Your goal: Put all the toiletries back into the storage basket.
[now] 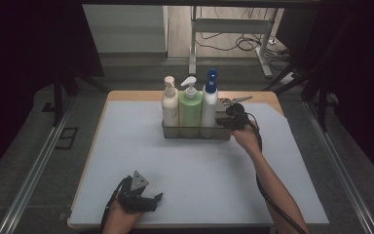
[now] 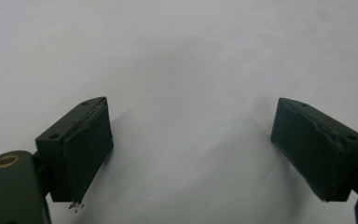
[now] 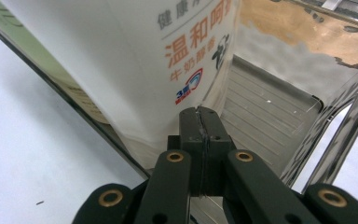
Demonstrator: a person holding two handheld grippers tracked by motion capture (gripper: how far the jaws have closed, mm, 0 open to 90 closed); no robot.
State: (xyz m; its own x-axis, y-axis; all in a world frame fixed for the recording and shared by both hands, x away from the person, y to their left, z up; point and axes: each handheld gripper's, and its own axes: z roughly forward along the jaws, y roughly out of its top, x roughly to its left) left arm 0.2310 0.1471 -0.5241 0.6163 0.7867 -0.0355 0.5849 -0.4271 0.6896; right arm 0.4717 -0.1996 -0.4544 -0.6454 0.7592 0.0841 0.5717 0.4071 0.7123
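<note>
I am holding my right tool (image 1: 226, 120) at the right end of the see-through wire-framed basket (image 1: 193, 131), which is sitting at about 12 o'clock on the pale blue tabletop (image 1: 199, 170). In the right gripper view the two black jaws are pressed tight together, and the thin edge of the basket (image 3: 121, 149) seems to be running in between them, though I cannot tell for sure if they are pinching it or just shut beside it.

Three pump bottles are standing upright in the basket in a row. The cream one (image 1: 169, 102) is at the 9 o'clock end, the green one (image 1: 190, 107) is in the middle, and the white one with the blue top (image 1: 209, 100) is at the 3 o'clock end, just beside my right tool. Its label with orange writing (image 3: 186, 51) is showing very close up.

My left tool (image 1: 148, 200) is resting down at 6 o'clock, near the tabletop's front edge, well apart from the basket. Its jaws are standing wide apart with nothing between them.

I think I am on the step of taking hold of the basket by its end. Next I need to check the grip is firm, then move slowly so the tall bottles are not tipping over.
</note>
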